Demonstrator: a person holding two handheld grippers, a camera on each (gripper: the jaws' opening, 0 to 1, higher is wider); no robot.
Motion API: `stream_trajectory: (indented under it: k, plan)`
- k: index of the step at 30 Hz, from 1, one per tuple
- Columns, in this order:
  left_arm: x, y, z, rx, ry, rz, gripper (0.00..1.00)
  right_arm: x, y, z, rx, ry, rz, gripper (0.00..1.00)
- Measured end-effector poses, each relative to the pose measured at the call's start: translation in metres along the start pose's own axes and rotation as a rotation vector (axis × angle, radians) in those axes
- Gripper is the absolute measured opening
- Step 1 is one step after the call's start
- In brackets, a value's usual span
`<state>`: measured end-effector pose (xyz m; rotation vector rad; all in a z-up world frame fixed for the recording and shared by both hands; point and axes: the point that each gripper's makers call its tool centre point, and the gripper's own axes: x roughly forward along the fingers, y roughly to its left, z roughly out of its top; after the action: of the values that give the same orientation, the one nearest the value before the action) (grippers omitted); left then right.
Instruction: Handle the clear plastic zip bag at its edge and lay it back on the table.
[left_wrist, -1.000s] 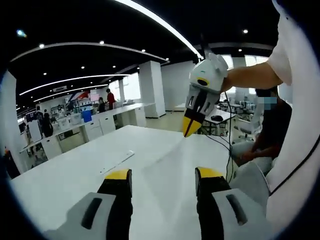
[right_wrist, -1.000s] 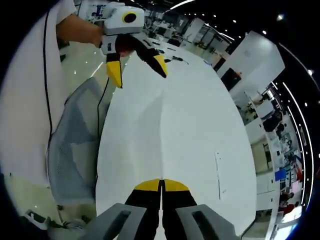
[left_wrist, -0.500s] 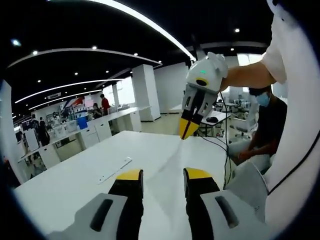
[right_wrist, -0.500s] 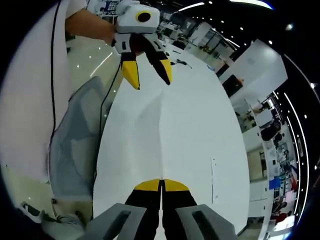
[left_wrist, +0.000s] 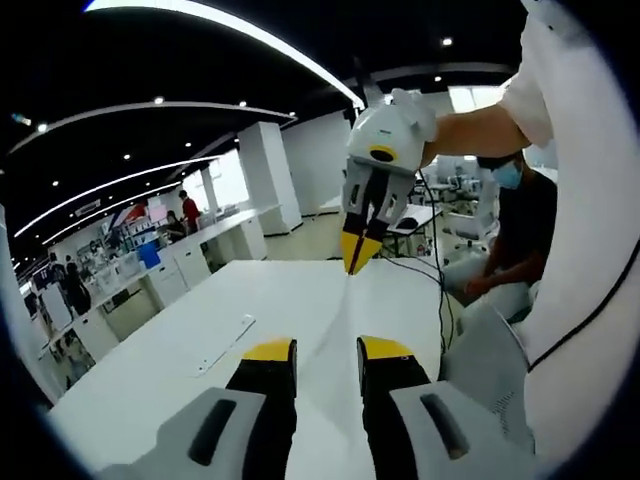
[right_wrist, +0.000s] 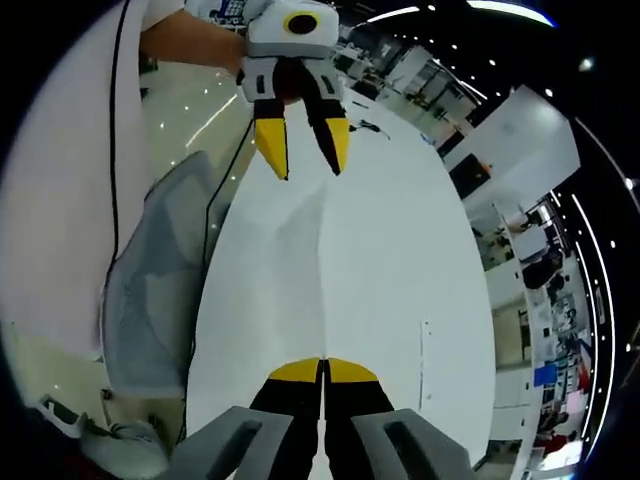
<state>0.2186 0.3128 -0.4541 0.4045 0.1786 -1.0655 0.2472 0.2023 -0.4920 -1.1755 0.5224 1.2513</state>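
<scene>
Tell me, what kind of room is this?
Probably a big open office or lab: long white table, rows of desks with people, white pillars, and strip lights on a dark ceiling.

Right gripper (right_wrist: 322, 372) at the bottom, yellow-tipped jaws pressed together on the near edge of the clear plastic zip bag (right_wrist: 300, 250). Bag stretched up over the white table (right_wrist: 400, 260), with one long crease along the middle. Left gripper (right_wrist: 305, 145) at the top, jaws apart, the far bag edge between them; contact hard to tell. Grey mesh chair (right_wrist: 150, 300) beside the table on the left. Thin strip (right_wrist: 423, 350) lying on the table at the right.
</scene>
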Motion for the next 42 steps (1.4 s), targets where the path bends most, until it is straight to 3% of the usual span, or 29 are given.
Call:
stream_trajectory:
  k: [9, 13, 20, 28, 42]
  plan:
    - [0.003, -0.002, -0.011, 0.119, 0.128, -0.045, 0.18, -0.003, 0.003, 0.004, -0.013, 0.004, 0.006, 0.00]
    - [0.004, -0.001, -0.009, 0.139, 0.138, -0.049, 0.18, -0.003, 0.005, 0.004, -0.018, 0.010, 0.009, 0.00]
    - [0.004, -0.010, -0.011, 0.182, 0.186, -0.100, 0.08, -0.003, 0.007, 0.005, -0.027, 0.015, 0.013, 0.00]
    - [0.005, -0.008, -0.019, 0.198, 0.226, -0.101, 0.13, -0.004, 0.008, 0.005, -0.039, 0.020, 0.010, 0.00]
    - [0.008, -0.008, -0.030, 0.214, 0.296, -0.136, 0.10, -0.007, 0.010, 0.007, -0.054, 0.025, 0.005, 0.00]
